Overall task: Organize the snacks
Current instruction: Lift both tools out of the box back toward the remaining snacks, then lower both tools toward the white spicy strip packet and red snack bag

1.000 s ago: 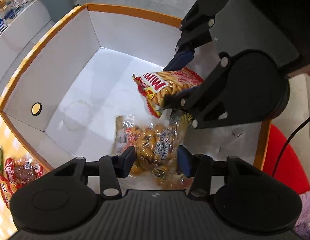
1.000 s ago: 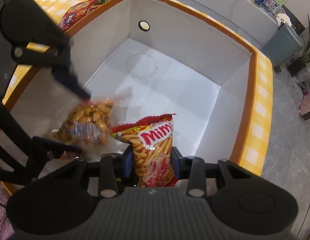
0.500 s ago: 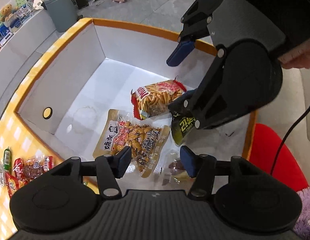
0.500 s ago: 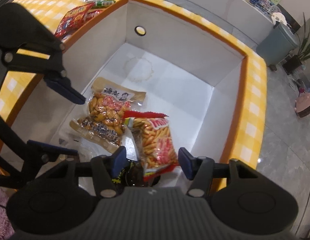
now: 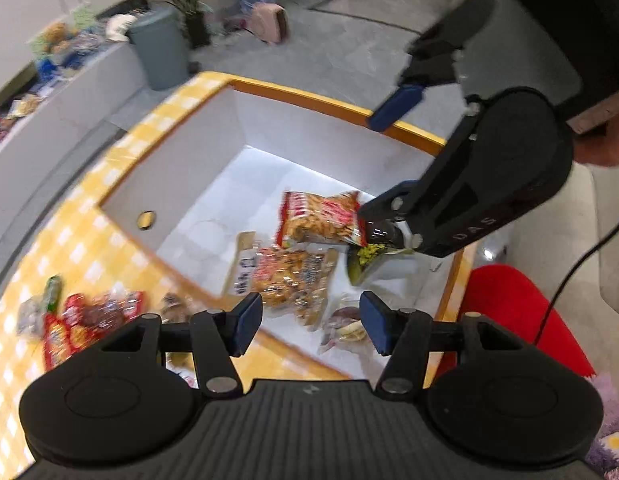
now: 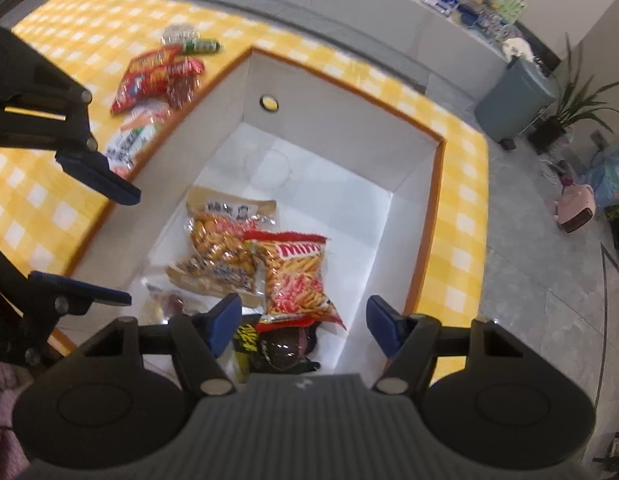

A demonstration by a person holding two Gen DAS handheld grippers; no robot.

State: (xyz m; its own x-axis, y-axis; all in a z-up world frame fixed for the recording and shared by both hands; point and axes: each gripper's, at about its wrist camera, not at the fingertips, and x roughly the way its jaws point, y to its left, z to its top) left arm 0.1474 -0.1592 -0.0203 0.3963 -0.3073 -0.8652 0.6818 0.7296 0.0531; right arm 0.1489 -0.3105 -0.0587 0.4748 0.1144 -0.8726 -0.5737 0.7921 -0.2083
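— Why are both bags lying flat in the box [image 6: 409, 184]?

— We've let them go. The right gripper [image 6: 305, 318] has just been opening and nothing sits between its pads; the stick snack bag [image 6: 295, 276] lies on the box floor below it. Our left gripper [image 5: 311, 322] stands moderately open and empty too, above the nut bag [image 5: 285, 276], which lies beside the stick snacks, its edge tucked under them.

— What else is in there?

— A dark packet with yellow print [image 6: 269, 346] by the near wall, partly under the stick snacks, and a small clear packet [image 5: 345, 322] in the corner.

— And what's left outside?

— Red packets [image 6: 157, 76] and a green tube [image 6: 201, 45] on the checked tablecloth [image 6: 41, 184], past the box's left wall. That wall stands between us and them, so we judge we must clear the rim before reaching across.
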